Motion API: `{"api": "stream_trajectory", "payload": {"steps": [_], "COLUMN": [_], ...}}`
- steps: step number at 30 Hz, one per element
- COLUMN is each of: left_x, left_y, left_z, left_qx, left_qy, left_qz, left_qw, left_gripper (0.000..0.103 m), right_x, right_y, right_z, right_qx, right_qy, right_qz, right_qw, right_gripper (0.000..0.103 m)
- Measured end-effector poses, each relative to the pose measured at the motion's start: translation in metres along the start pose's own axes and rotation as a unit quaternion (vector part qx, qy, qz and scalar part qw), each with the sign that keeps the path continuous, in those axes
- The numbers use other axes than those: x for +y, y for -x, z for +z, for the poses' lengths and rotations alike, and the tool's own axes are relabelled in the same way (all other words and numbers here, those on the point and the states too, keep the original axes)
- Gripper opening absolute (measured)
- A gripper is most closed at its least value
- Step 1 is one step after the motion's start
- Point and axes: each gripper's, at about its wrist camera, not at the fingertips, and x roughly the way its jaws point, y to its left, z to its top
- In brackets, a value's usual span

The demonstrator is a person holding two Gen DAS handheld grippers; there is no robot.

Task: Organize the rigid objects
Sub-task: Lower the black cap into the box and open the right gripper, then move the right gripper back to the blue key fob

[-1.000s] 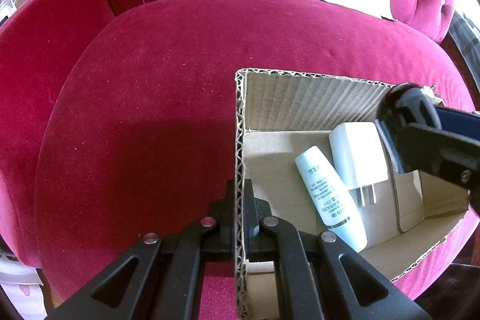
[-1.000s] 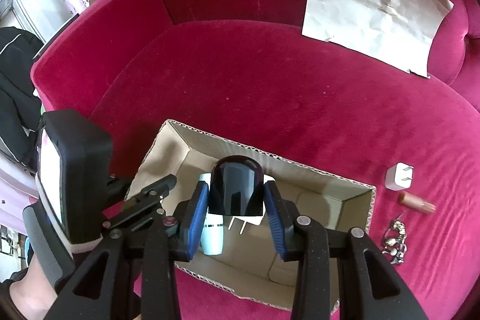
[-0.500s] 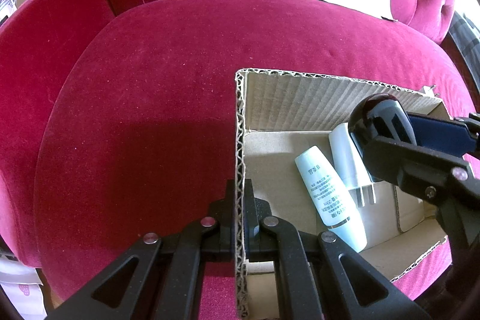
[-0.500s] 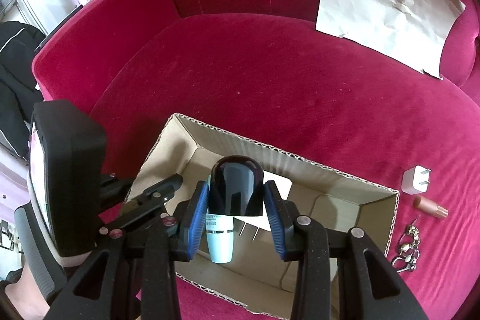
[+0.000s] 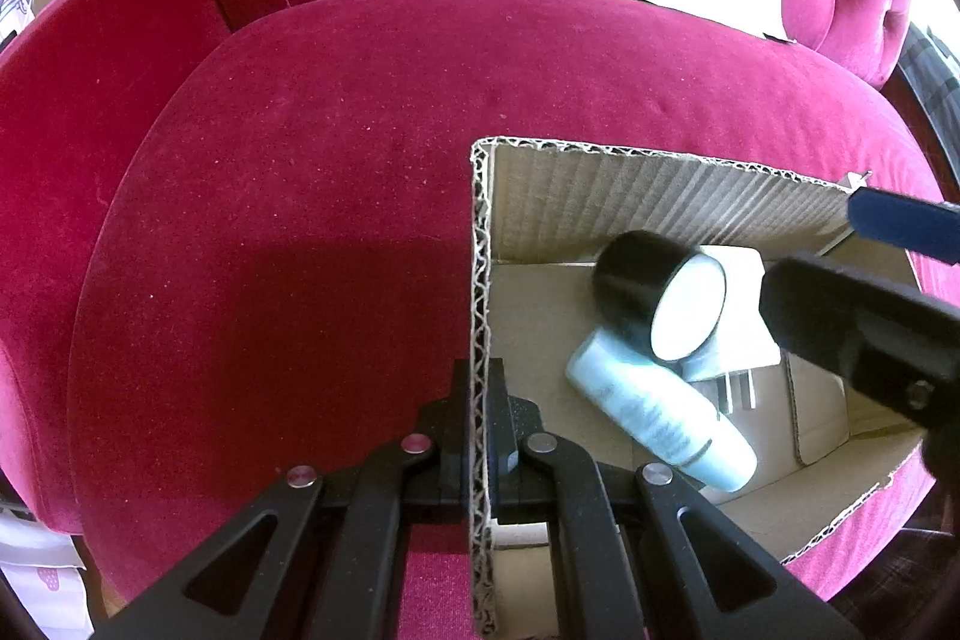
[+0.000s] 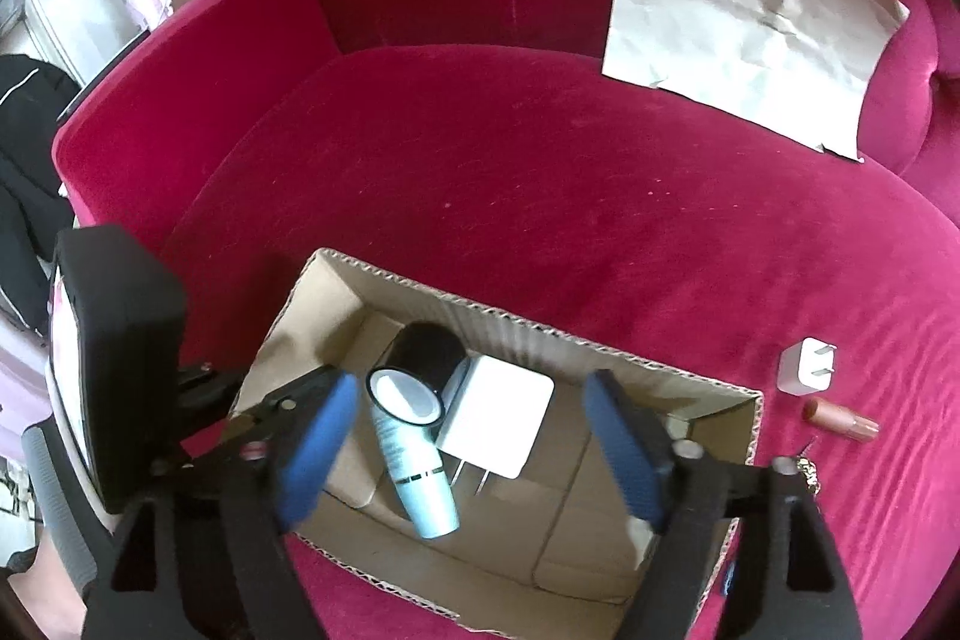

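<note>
Your left gripper (image 5: pixel 480 436) is clamped tight on the near-left wall of the cardboard box (image 5: pixel 660 196), one finger outside and one inside the corrugated edge, pinning the box on the red velvet seat (image 5: pixel 300 220)

Your right gripper (image 6: pixel 474 436) hangs over the box with its jaws opening wide; nothing is pressed between the blue pads (image 6: pixel 318 430), and the black cylinder (image 6: pixel 420 364) lies free below them

Inside the box, the black cylinder with its pale flat end sits near the far wall, tipped on its side and resting across the top of the light blue tube (image 6: pixel 414 472) and against the white charger (image 6: pixel 498 415). The tube lies along the box floor, running from the cylinder toward the near wall. The white charger lies flat just beside the tube, its prongs pointing to the near wall

Outside the box, beyond its right end, a second small white plug (image 6: pixel 804 370) rests on the seat, with a brown lipstick-like tube (image 6: pixel 840 415) just nearer than it. Something metallic, perhaps a chain (image 6: pixel 807 469), peeks from behind your right finger there. A crumpled paper sheet (image 6: pixel 744 10) leans on the backrest, well apart from the box
</note>
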Motion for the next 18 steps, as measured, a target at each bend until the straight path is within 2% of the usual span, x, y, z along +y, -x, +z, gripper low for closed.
{"api": "stream_trajectory", "payload": {"steps": [5,18], "left_x": [-0.002,0.002], "left_y": [0.001,0.002], "left_z": [-0.002,-0.005], "left_qx": [0.000,0.000], "left_qy": [0.001,-0.001], "left_qz": [0.000,0.001], "left_qw": [1.0000,1.0000], "left_gripper": [0.004,0.003], "right_x": [-0.002,-0.009], "right_y": [0.002,0.014], "right_z": [-0.001,-0.002], "right_qx": [-0.003,-0.008], "right_qy": [0.003,0.001], "right_qz": [-0.013,-0.028], "right_qw": [1.000,1.000], "right_gripper": [0.103,0.103]}}
